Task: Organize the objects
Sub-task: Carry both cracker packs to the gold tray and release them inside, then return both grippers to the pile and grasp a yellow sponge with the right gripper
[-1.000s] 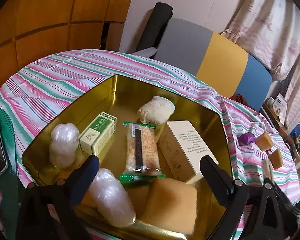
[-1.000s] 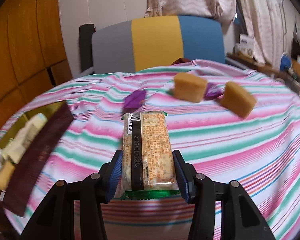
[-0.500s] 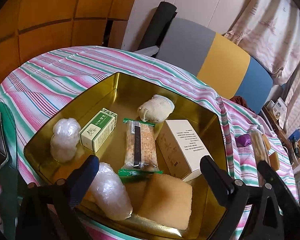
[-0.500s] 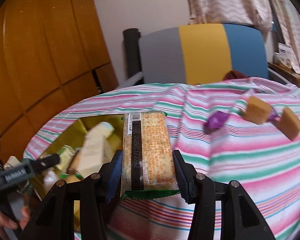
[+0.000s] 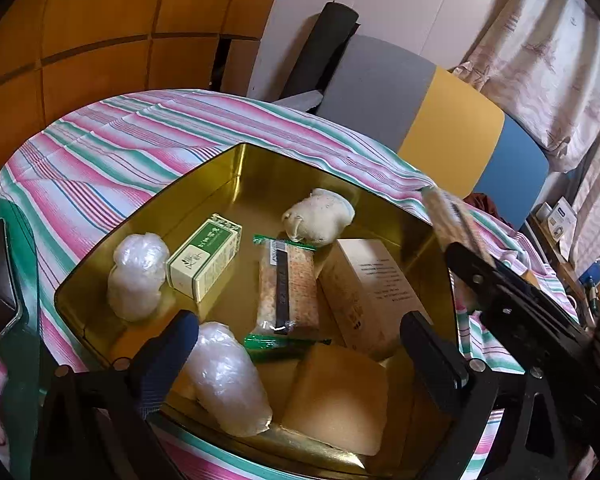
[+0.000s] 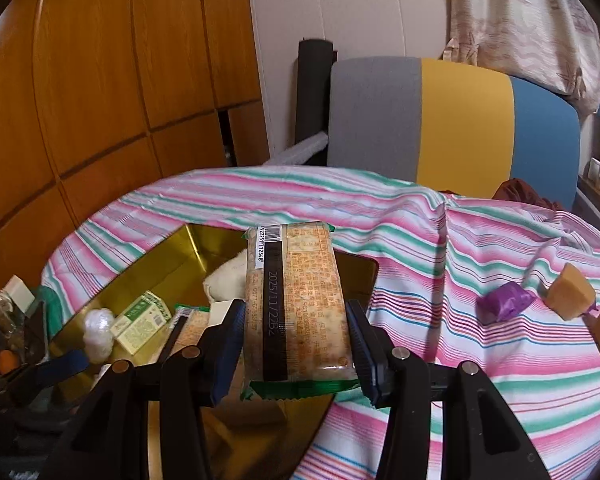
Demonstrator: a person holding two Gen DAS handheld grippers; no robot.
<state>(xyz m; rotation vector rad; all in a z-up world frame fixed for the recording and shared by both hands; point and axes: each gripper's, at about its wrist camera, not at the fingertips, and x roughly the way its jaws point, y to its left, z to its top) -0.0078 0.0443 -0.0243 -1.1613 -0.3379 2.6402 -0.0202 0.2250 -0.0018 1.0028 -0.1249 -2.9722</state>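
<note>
Cracker packet now above tin

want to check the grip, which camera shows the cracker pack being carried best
The right wrist view: the cracker pack fills the centre, its sides clamped by the right gripper, barcode and date readable. The left wrist view catches only its blurred edge above the gold tin's rim.

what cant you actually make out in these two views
- Right wrist view: much of the gold tin floor, hidden behind the held cracker pack and the right gripper.
- Left wrist view: the held cracker pack is blurred and partly hidden by the right gripper.
- Left wrist view: print on the beige box, too small to read.
- Left gripper: open, its handle cut off by the bottom edge.
</note>
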